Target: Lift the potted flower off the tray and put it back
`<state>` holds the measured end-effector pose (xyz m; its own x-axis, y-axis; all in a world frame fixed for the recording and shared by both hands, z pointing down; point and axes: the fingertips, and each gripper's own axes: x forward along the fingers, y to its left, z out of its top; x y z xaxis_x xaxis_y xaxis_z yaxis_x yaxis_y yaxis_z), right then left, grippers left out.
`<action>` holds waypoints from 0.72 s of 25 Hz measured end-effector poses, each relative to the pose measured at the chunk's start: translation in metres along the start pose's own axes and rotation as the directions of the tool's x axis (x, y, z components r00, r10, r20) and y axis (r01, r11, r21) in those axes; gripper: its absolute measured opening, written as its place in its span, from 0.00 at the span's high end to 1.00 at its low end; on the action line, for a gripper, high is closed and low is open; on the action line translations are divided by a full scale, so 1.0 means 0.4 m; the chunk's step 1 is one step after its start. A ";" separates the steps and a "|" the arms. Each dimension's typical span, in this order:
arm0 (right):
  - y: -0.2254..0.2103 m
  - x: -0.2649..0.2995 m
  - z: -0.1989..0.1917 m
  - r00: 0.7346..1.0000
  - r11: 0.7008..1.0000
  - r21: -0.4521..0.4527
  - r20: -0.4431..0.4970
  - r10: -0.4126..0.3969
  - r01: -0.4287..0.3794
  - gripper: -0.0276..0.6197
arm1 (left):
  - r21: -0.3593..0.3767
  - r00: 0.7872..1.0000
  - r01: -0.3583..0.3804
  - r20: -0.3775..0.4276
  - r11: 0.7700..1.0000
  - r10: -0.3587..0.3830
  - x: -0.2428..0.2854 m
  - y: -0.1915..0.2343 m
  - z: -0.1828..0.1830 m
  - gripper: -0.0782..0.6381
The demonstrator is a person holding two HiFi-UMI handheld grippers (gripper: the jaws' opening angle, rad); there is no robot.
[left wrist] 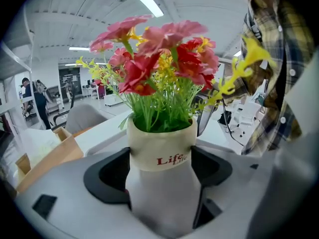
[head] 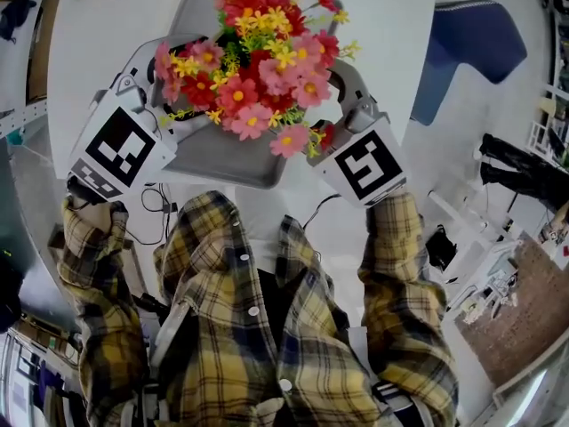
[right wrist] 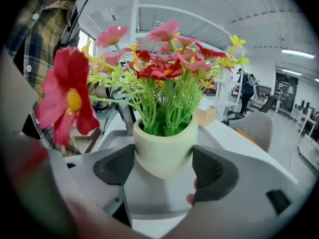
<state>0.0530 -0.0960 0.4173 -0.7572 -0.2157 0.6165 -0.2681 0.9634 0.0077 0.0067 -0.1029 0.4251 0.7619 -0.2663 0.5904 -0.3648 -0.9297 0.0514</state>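
Note:
The potted flower (head: 258,69) is a bunch of red, pink and yellow blooms in a cream pot (left wrist: 160,153) lettered "Life". It stands over the grey tray (head: 222,163) on the white table. My left gripper (left wrist: 162,176) is shut on the pot, a black pad against each side. From the opposite side my right gripper (right wrist: 164,166) is also shut on the pot (right wrist: 164,146), its pads touching both flanks. In the head view the blooms hide the pot and both sets of fingertips; the left gripper (head: 173,92) and right gripper (head: 342,92) flank them. Whether the pot's base touches the tray (right wrist: 149,195) I cannot tell.
The white table (head: 107,25) extends beyond the tray. A blue chair (head: 471,43) stands to the right. A cardboard box (left wrist: 45,158) sits on the table behind the pot. Cables (head: 156,203) hang at the table's near edge, by my plaid shirt.

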 end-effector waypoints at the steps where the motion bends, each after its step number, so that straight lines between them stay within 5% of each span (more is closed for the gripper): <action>1: 0.000 0.001 0.001 1.000 1.000 0.001 0.000 -0.002 0.002 0.42 | 0.002 1.000 0.001 0.000 1.000 -0.001 -0.001 0.001 0.000 0.37; 18: -0.004 0.016 -0.017 1.000 1.000 0.015 -0.001 -0.022 0.022 0.42 | 0.022 1.000 -0.005 -0.002 1.000 0.005 0.012 0.009 -0.014 0.37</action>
<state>0.0525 -0.0980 0.4267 -0.7506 -0.2364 0.6170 -0.2933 0.9560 0.0095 0.0061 -0.1061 0.4328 0.7592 -0.2706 0.5919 -0.3568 -0.9337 0.0308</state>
